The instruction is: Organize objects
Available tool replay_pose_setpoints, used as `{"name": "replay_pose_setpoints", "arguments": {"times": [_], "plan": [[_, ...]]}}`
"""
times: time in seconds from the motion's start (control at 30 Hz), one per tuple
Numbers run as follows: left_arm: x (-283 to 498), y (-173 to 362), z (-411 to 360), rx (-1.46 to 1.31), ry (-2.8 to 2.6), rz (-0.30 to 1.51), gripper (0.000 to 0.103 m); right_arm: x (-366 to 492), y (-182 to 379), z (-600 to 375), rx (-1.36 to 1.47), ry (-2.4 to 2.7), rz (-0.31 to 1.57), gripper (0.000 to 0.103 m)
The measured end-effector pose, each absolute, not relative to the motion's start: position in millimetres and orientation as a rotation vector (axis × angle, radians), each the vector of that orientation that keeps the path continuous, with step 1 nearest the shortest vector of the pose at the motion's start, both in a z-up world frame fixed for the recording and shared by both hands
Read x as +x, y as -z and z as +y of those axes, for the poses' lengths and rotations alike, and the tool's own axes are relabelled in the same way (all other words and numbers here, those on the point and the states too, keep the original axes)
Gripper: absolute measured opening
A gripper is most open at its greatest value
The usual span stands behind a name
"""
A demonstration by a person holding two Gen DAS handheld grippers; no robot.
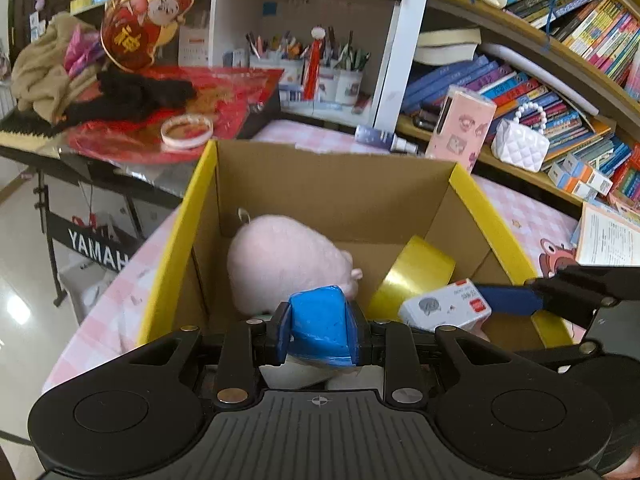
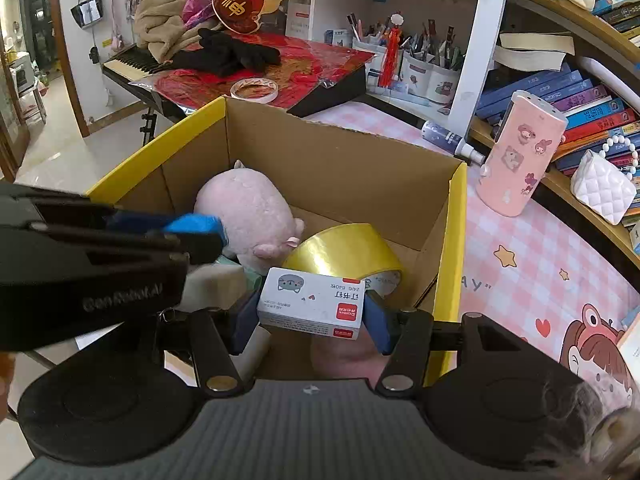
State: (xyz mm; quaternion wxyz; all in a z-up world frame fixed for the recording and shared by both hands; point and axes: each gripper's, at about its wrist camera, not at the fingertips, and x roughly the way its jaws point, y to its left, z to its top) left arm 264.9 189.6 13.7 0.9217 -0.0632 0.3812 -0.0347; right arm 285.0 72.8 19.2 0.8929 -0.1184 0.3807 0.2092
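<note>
We see both views evenly lit by soft daylight, bright enough to read colours throughout. In the left wrist view, a white glare patch lies on the glossy floor (image 1: 18,304) at the left edge. In the right wrist view, the doorway (image 2: 24,56) at far left is bright. The inside of the cardboard box (image 2: 340,168) holds mild shadow in its corners. The yellow tape roll (image 2: 344,252) carries a sheen. Fisheye distortion bends the bookshelves (image 1: 560,60) strongly toward the edges. The left gripper (image 2: 200,232) appears motion-blurred in the right wrist view; the central regions stay sharp.
</note>
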Motion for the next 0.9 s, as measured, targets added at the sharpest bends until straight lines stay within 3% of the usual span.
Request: {"name": "replay_pose_setpoints", "arguments": {"times": [0.27, 0.33, 0.43, 0.73, 0.9], "plan": [[263, -18, 187, -0.133, 0.071, 0.766, 0.031, 285, -19, 71, -0.244, -0.437, 0.789, 0.055], [257, -24, 187, -0.145, 0.069, 0.725, 0.051, 284, -21, 71, -0.246, -0.431, 0.786, 0.055], [244, -37, 185, -0.166, 0.082, 0.653, 0.063, 274, -28, 66, -0.244, -0.429, 0.746, 0.057], [195, -76, 159, -0.163, 0.136, 0.526, 0.088, 216, -60, 27, -0.181, -0.391, 0.629, 0.061], [164, -83, 140, -0.155, 0.164, 0.505, 0.094, 174, -75, -3, -0.145, -0.315, 0.576, 0.067]]}}
